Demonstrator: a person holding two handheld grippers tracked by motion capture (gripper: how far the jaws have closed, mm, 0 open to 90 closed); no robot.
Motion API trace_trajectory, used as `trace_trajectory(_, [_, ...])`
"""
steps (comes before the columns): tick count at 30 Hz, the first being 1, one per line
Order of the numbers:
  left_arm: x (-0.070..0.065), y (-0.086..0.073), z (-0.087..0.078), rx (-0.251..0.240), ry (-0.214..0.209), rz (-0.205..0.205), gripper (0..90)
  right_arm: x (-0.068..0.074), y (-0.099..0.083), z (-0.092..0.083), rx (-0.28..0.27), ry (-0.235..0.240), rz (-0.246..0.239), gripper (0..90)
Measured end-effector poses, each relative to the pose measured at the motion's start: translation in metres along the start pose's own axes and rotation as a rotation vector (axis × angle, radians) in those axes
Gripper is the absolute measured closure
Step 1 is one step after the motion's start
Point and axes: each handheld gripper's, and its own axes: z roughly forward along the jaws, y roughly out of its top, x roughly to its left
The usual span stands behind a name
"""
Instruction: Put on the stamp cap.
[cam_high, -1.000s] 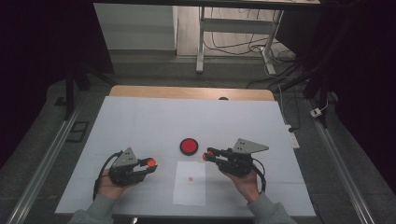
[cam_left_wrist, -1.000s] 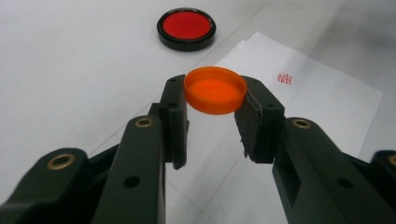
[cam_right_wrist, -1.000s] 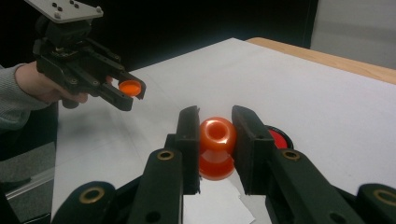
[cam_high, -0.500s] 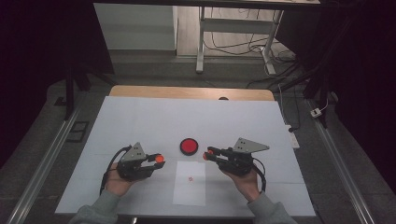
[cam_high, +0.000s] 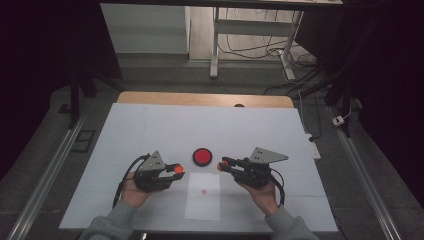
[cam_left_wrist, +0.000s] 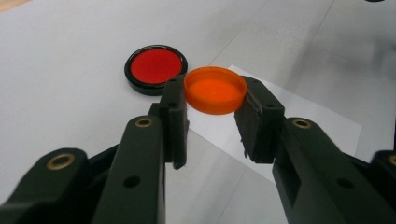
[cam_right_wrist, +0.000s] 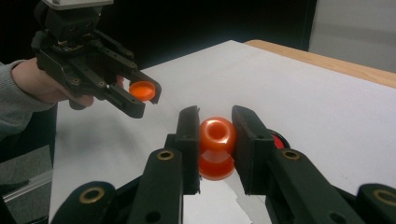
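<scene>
Orange cap (cam_left_wrist: 215, 89) gripped, orange bottle (cam_right_wrist: 217, 147) gripped

High view: fixed cam above near edge of the surface (cam_high: 150, 125), facing fwd and down; far off, whole top plus floor beyond.

Left tool view: cam rides left tool (cam_left_wrist: 215, 112), very close, low over the surface, looking along the jaws twd red disc (cam_left_wrist: 155, 66) and paper sheet (cam_left_wrist: 317, 121).

Right tool view: cam on right tool (cam_right_wrist: 215, 140), close, low, facing across to left tool (cam_right_wrist: 142, 95).

Shared: disc (cam_high: 202, 156), sheet (cam_high: 202, 197), both tools w/ high view.
</scene>
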Motion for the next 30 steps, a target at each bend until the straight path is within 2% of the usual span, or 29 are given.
trace_trajectory(12, [-0.004,0.018,0.006,-0.018,-0.019,0.022,64.9,0.0,0.0,0.001,0.001,0.001,0.002,71.7])
trace_trajectory(30, [-0.011,0.022,0.024,0.0,-0.056,0.025,64.9,0.002,0.0,0.002,0.004,0.006,0.0,71.7])
